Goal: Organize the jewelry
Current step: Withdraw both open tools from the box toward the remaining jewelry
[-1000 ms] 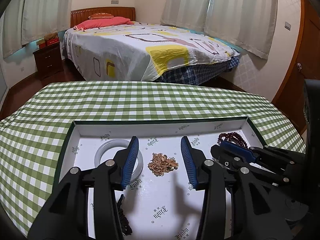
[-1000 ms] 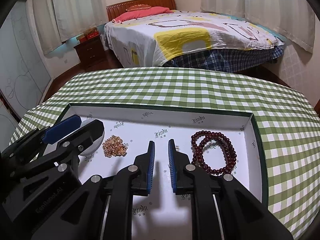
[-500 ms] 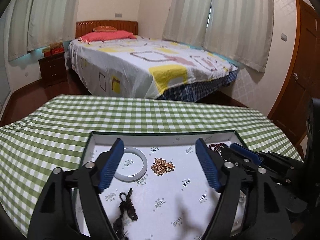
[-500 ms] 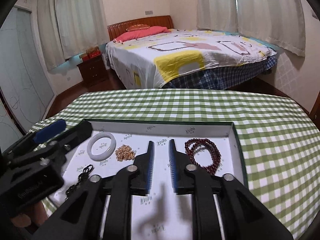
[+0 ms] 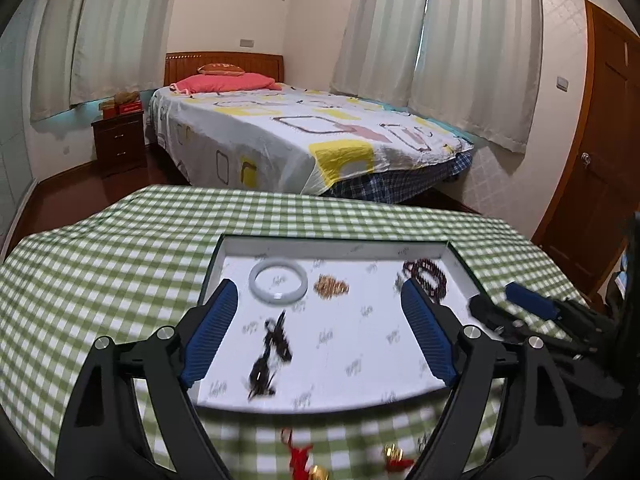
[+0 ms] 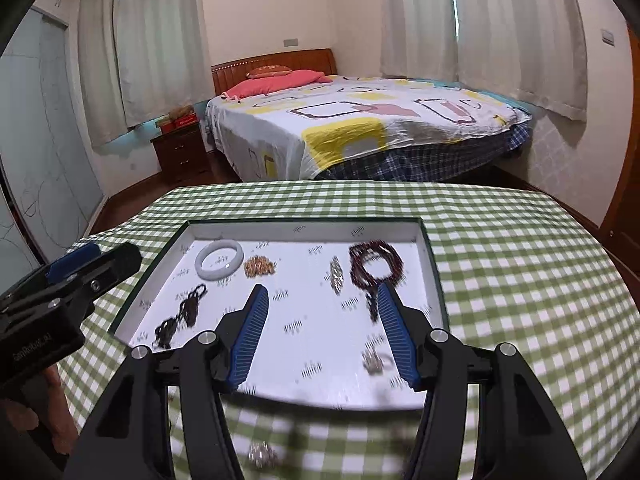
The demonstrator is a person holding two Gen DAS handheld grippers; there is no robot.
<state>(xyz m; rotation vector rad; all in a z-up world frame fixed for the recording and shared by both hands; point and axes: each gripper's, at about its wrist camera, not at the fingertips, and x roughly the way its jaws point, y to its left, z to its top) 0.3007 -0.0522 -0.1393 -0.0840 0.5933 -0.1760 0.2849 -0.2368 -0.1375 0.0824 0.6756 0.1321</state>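
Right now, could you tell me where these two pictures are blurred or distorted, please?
Left wrist view: the dark necklace in the tray is smeared by motion, and so are the red trinkets at the bottom edge; the bed stays sharp. Right wrist view: the red beads and the near tablecloth are streaked; fisheye bending curves the curtains.
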